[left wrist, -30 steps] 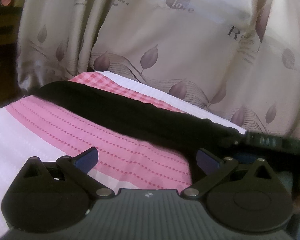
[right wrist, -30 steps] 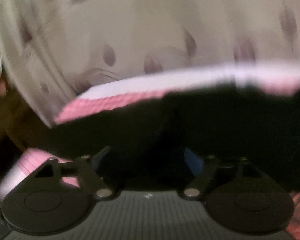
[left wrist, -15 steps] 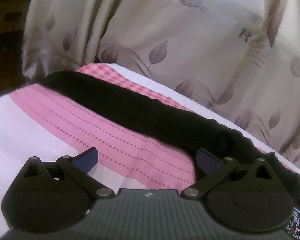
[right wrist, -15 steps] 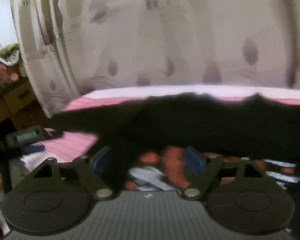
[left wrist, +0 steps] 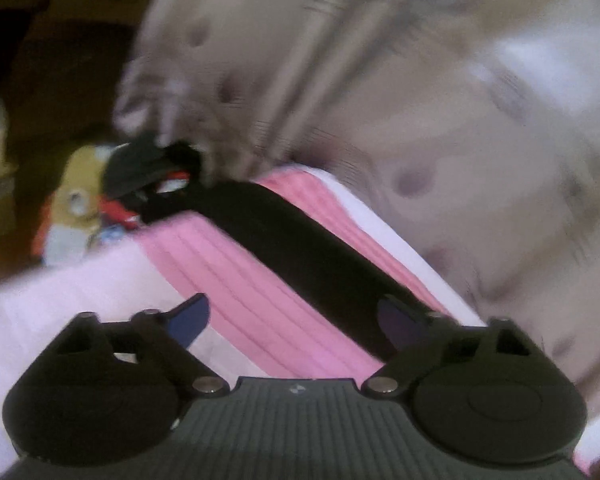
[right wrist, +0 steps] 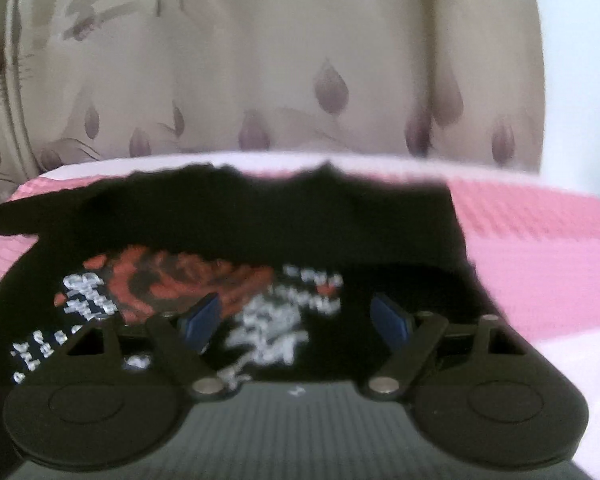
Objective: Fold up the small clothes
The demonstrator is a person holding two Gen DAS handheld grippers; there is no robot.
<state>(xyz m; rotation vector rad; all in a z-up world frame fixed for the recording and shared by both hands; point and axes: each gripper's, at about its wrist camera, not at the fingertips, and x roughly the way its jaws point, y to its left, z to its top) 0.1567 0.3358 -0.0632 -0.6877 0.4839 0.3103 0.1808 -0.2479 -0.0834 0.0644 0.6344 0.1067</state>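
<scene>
A small black garment [right wrist: 284, 224] with a red and white print lies on a pink and white striped sheet [right wrist: 540, 264]. Its far part is folded over the printed front. My right gripper [right wrist: 296, 320] is open and empty, just above the printed part. In the left wrist view the garment shows as a long black band [left wrist: 300, 256] running diagonally across the sheet [left wrist: 228, 280]. My left gripper [left wrist: 296, 320] is open and empty, low over the sheet, with its right finger near the band's near end. The left view is blurred.
A beige curtain with purple leaf prints [right wrist: 300, 60] hangs right behind the far edge of the surface. Past the surface's left end, the left wrist view shows blurred clutter, a yellow object [left wrist: 80, 196] and dark furniture.
My right gripper let go of the garment, opened, and the printed front came into view. My left gripper swung left, and the floor clutter now shows past the surface's end.
</scene>
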